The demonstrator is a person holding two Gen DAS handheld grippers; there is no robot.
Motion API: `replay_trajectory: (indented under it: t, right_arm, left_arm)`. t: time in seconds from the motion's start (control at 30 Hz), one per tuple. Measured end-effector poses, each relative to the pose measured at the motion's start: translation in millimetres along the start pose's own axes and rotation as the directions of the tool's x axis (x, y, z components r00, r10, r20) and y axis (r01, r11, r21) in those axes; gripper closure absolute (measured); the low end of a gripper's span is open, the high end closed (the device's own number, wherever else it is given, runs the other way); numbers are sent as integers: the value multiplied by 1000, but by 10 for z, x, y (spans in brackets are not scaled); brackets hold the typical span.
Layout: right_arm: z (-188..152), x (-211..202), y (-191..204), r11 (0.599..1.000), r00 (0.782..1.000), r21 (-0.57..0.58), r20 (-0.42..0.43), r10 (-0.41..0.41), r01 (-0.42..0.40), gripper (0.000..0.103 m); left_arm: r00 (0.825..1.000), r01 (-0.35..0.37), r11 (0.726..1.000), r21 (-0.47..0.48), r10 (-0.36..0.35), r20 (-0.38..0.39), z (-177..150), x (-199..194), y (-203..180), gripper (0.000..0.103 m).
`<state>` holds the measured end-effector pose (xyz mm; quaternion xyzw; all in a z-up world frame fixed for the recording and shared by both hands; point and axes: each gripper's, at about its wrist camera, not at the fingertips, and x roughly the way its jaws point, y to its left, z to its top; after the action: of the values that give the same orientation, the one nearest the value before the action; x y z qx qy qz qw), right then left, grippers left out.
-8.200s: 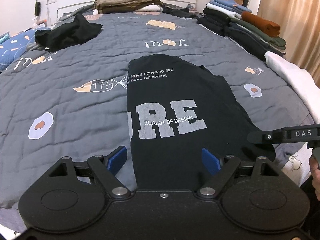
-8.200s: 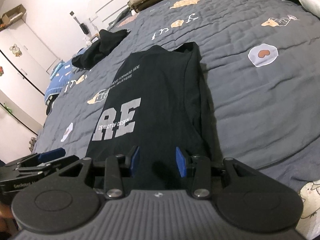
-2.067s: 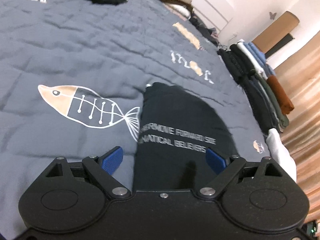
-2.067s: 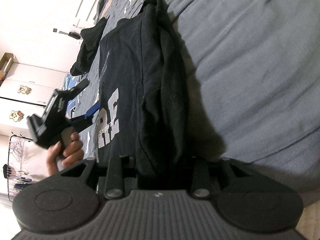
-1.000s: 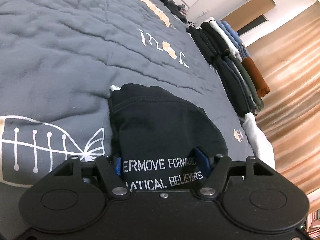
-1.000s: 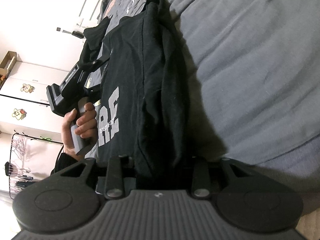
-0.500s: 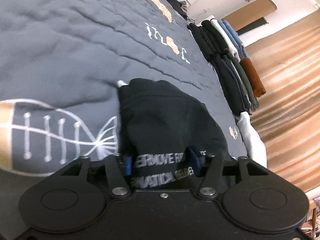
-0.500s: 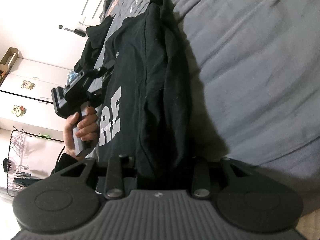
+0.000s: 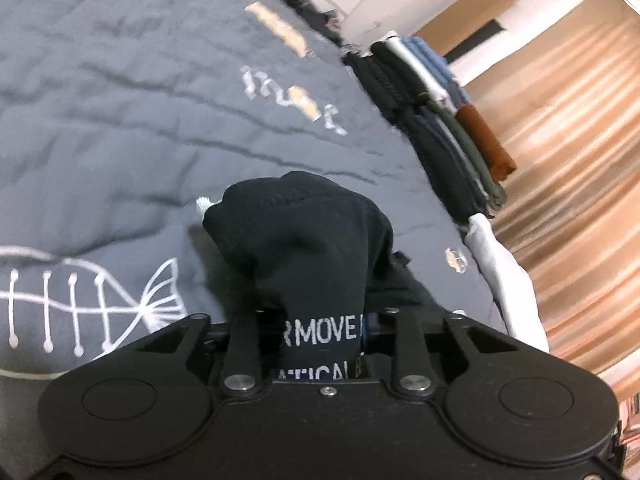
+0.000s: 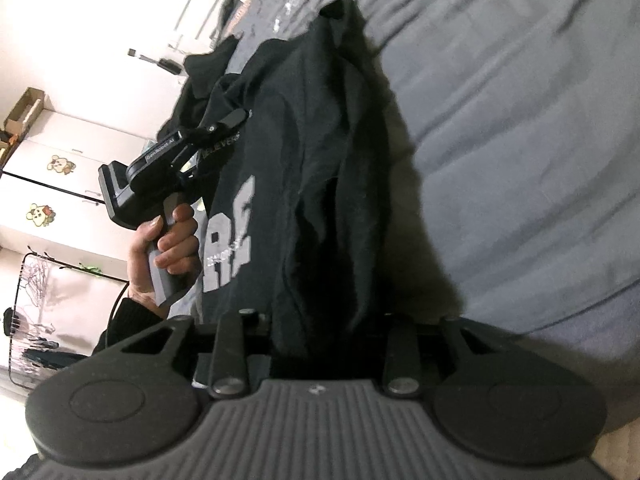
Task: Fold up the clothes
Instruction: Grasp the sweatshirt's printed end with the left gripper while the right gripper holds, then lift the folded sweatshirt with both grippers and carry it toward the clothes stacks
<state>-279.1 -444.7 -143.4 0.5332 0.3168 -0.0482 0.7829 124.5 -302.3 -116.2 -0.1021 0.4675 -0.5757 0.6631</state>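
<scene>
With the right gripper [image 10: 320, 340] clamped on the black T-shirt [image 10: 320, 168] and the left gripper's [image 9: 320, 332] jaws closing on its bunched collar end, the thick fabric could slip free when lifted.

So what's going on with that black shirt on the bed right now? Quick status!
Left gripper closing on the black shirt near its collar. Right gripper clamped on its other end. Shirt bunched, partly lifted off the bed. Nothing in the way.

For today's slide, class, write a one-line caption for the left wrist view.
Left gripper closing on bunched black T-shirt above a grey fish-print quilt, folded clothes stacked beyond.
</scene>
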Motion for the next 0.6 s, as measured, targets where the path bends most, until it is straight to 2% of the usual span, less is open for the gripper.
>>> replay_trajectory:
  t: [0.13,0.2,0.27,0.33,0.4,0.6]
  right_arm:
    - [38,39,-30,1000,1000,-1,-8,14,-14,70]
    - [49,97,-95,1000,1000,24,-18,15,-14,69]
    - [54,145,-157,999,1000,51,-21,20,-19,69]
    - [53,153,-134,999,1000,36,-12,19,-18,69]
    - [43,149,-97,1000,1000,18,-1,21,-21,73]
    - [73,67,-7,996,996,24,40,86,-87,78]
  left_arm:
    - [1000,-6,999,-34,6,-6,-15,6,18,76]
    - [1000,-25,996,-87,23,-21,-66,79,128,64]
    - [999,-27,993,-119,25,-21,-105,120,199,63]
    - [1000,-27,994,-104,26,-9,-111,115,174,67]
    - [999,-37,997,-66,37,0,-98,90,95,75]
    - [997,-51,998,-45,54,63,-114,-66,-117,82]
